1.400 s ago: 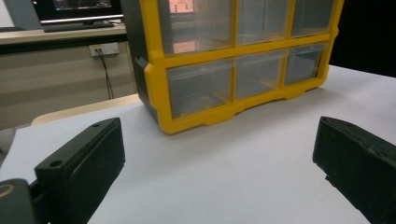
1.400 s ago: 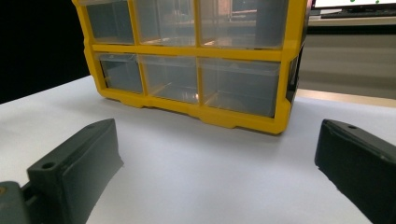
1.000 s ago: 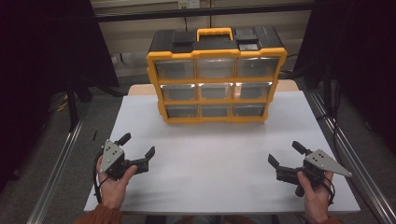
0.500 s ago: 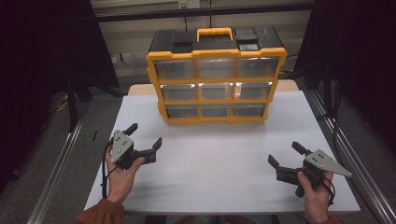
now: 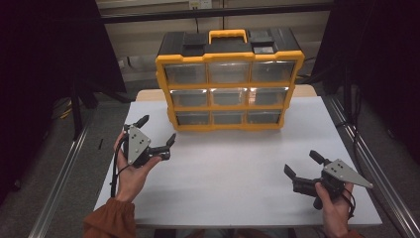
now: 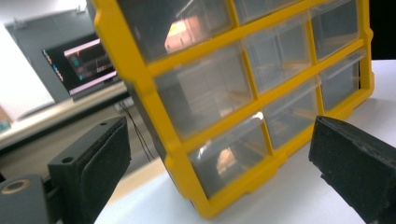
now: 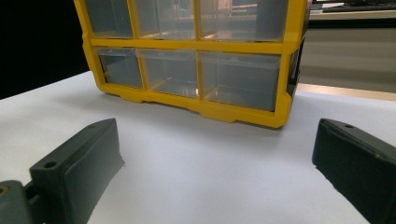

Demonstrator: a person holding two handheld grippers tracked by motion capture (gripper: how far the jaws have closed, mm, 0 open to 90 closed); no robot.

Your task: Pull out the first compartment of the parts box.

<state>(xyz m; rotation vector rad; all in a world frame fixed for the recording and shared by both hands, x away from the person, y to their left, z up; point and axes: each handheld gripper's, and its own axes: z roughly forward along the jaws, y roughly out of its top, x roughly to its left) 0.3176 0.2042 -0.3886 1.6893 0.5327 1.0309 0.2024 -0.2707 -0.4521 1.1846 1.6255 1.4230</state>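
Note:
A yellow and black drawer organizer [image 5: 228, 82] with clear drawers in three rows stands upright at the back of the white table [image 5: 237, 173]. My left gripper [image 5: 157, 130] is held open in the air at the table's left side, short of the organizer's lower left corner [image 6: 205, 205]. In the left gripper view [image 6: 219, 154] its jaws stand wide apart with nothing between them. My right gripper [image 5: 302, 163] rests open near the front right of the table, well short of the organizer [image 7: 196, 60]. Its jaws [image 7: 215, 172] are also empty.
Aluminium rails [image 5: 64, 173] run along both sides of the table. A black carry handle area with a yellow grip [image 5: 228, 35] tops the organizer. A monitor [image 6: 84, 60] sits on a bench behind, seen in the left gripper view. Bare white tabletop lies between the two grippers.
My left gripper has risen and moved forward and to the right, toward the organizer's lower left corner. The right gripper has stayed where it was.

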